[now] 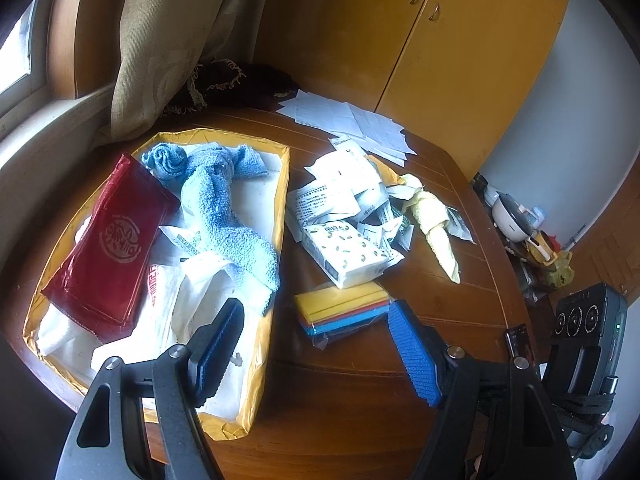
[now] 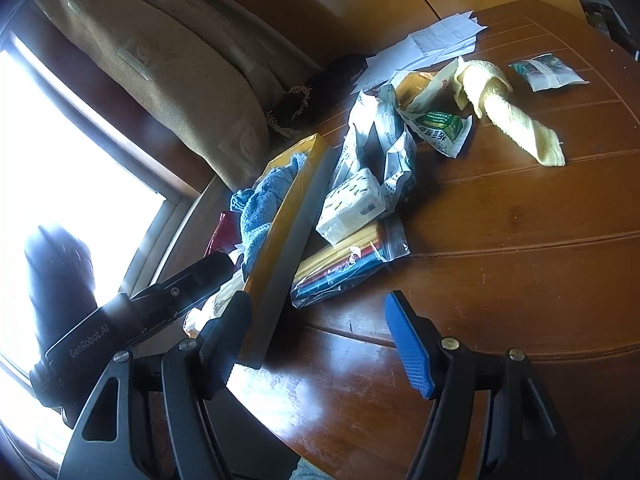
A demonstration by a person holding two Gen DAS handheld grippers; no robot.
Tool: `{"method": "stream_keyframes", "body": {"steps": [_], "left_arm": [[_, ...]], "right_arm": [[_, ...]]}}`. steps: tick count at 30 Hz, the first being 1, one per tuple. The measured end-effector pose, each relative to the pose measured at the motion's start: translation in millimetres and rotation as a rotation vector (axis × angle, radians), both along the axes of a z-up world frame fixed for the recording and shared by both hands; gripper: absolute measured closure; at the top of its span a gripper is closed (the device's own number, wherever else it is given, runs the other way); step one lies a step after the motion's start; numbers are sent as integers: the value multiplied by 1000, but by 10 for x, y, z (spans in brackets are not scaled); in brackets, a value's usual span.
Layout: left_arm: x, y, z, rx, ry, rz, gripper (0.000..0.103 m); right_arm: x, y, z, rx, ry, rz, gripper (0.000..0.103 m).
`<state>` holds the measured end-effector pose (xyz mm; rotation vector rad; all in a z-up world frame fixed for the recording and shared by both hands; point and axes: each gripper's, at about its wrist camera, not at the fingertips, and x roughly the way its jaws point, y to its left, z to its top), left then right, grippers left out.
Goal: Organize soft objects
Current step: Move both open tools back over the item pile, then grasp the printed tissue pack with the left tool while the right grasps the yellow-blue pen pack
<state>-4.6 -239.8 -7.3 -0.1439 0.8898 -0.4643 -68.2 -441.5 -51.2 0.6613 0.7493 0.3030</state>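
Blue towel (image 1: 224,216) half-hides behind the box wall (image 2: 280,216) from our right; both our grippers (image 1: 316,340) (image 2: 318,336) gape empty.

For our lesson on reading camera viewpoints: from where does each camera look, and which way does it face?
Left wrist: sits behind the open left gripper, looking down over the yellow box holding a blue towel; the right gripper's body shows at far right.
Right wrist: sits behind the open right gripper, low over the table, facing the window; the left gripper shows at left.
Shared: box, blue towel, yellow towel, tissue pack, coloured packet.
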Motion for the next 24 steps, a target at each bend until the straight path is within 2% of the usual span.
{"method": "stream_keyframes", "body": {"steps": [6,19,24], "left_arm": [[27,-34,-20,16,-3,-19,25],[234,-38,-68,-5,40,-4,25],[255,-45,-37,-3,31,-9,25]], "right_arm": [[45,-37,-1,-6,2,-6,34],[331,-99,-254,35,105,-29,35],[464,-97,-292,124,123,-59,37]]}}
